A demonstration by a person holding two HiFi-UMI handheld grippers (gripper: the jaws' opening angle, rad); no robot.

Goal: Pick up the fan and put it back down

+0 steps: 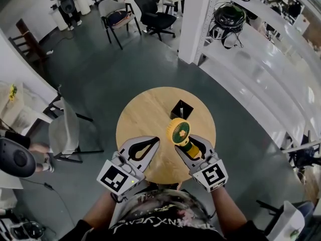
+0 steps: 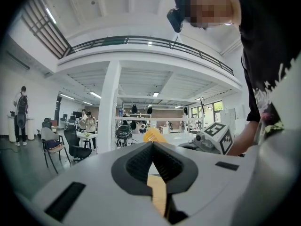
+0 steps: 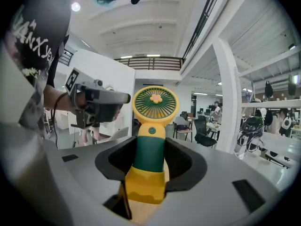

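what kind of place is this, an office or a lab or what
Probably a big open-plan office or lab workspace: black office chairs stand about, long white shelving holds helmet-like gear, and a railed mezzanine runs overhead.

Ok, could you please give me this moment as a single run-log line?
right tongs: shut on fan handle | fan: over round wooden table | left tongs: shut, empty, beside fan

yellow fan [image 3: 149, 145] (dark green handle)
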